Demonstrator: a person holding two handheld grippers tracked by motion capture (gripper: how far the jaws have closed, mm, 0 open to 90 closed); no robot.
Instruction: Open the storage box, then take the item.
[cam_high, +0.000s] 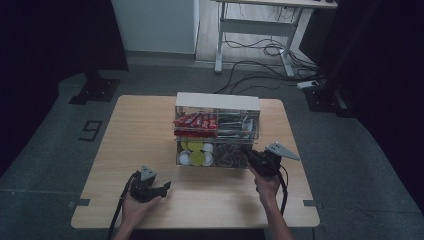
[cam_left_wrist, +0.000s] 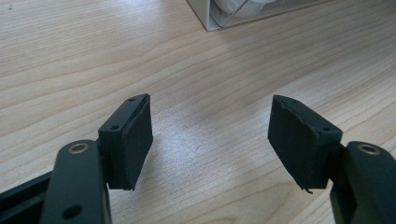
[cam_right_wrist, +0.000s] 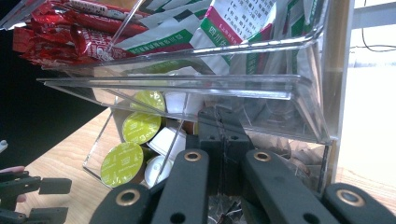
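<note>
A clear acrylic organizer (cam_high: 218, 131) with a white top stands near the middle of the light wooden surface (cam_high: 145, 145), toward its far edge. It has two tiers. The upper tier holds red foil snack packets (cam_high: 195, 121) on the left and white sachets with green and pink bands (cam_right_wrist: 233, 28) on the right; the sachets carry printed Chinese characters, too partial to read. The lower tier holds round capsules with yellow-green lids and white ones (cam_high: 196, 152) on the left, and dark wrapped items (cam_high: 231, 156) on the right.

The right hand-held gripper (cam_high: 248, 151) reaches into the lower right compartment, at the organizer's front right corner. Its jaws are drawn together among the dark wrapped items; what they grip, if anything, cannot be told.

The left hand-held gripper (cam_high: 166, 187) rests low near the surface's near edge, left of centre, jaws spread wide and empty over bare wood.
</note>
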